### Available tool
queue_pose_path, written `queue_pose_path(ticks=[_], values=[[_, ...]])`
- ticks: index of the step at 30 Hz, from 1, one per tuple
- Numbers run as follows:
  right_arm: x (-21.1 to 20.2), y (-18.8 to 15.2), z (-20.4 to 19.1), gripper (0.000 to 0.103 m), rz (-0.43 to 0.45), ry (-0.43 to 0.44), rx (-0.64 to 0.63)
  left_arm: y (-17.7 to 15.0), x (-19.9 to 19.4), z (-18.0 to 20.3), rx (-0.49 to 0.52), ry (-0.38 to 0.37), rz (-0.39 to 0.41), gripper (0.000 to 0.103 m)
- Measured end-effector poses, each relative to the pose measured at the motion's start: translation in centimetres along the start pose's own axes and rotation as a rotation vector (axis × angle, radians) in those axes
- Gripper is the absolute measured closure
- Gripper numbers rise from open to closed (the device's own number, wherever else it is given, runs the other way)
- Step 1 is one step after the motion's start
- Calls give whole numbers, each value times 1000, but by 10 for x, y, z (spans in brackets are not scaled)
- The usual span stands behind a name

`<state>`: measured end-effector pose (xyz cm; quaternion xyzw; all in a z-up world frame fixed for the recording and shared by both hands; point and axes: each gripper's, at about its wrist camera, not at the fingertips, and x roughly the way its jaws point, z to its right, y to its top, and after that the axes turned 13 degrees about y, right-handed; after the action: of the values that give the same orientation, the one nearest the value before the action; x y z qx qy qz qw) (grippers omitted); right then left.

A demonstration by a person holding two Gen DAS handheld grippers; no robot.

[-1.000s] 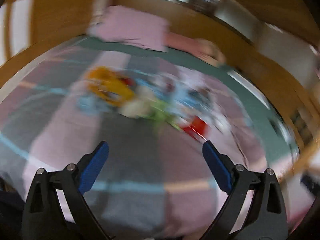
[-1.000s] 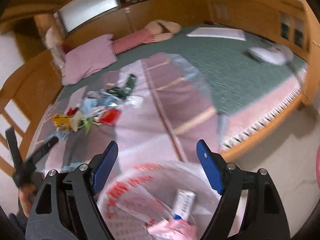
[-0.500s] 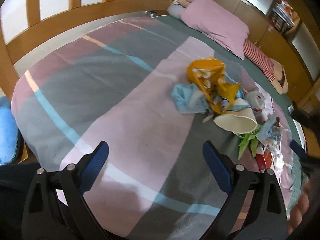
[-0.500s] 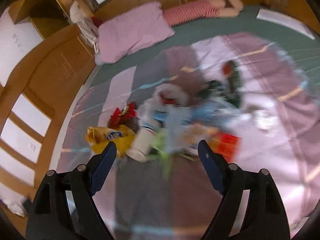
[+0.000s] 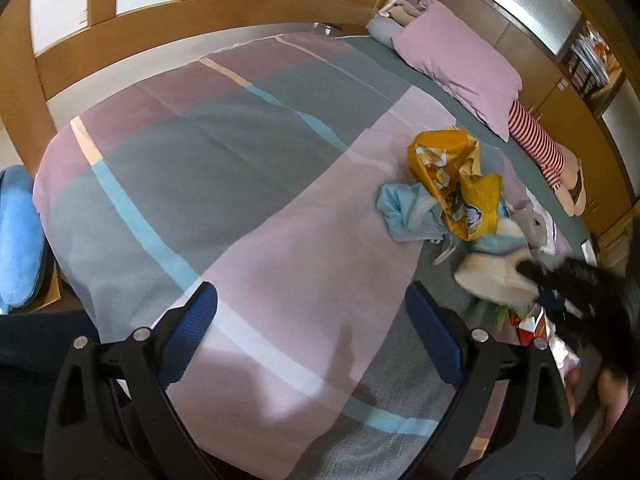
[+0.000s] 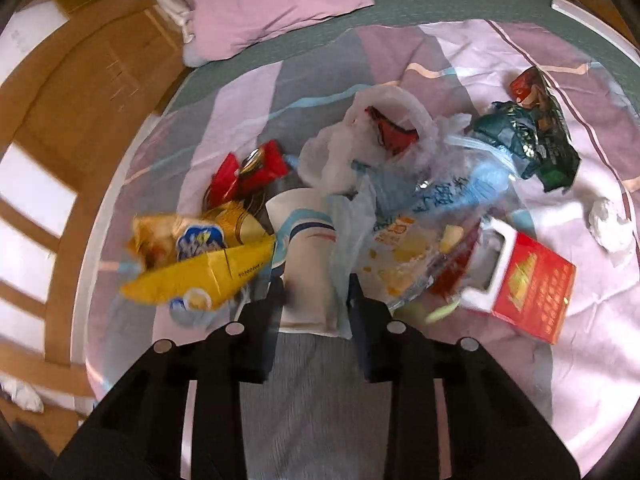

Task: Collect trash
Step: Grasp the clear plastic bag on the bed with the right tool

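- While right gripper (image 6: 314, 298) clamps paper cup (image 6: 306, 256) lying in trash pile on bed (image 6: 580, 380)
- yellow chip bag (image 6: 192, 264) touching cup's left
- left gripper (image 5: 310, 320) spread wide, hovering over blanket (image 5: 208, 168), holding nothing

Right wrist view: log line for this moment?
right tongs: shut on paper cup | left tongs: open, idle | trash pile: on bedspread
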<state>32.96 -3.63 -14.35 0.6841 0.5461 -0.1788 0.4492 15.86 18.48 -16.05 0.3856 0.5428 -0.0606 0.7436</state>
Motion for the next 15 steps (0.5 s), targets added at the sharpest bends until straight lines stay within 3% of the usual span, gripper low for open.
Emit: queue_pose_path(ticks=[10, 12, 15], values=[[-32, -56, 0, 71, -106, 102, -44, 0, 6, 9, 4, -4, -15, 9], [-38, -62, 0, 53, -107, 112, -44, -1, 8, 13, 16, 0, -18, 8], [-50, -65, 1, 35, -65, 112, -44, -2, 10, 20, 39, 6, -19, 7]])
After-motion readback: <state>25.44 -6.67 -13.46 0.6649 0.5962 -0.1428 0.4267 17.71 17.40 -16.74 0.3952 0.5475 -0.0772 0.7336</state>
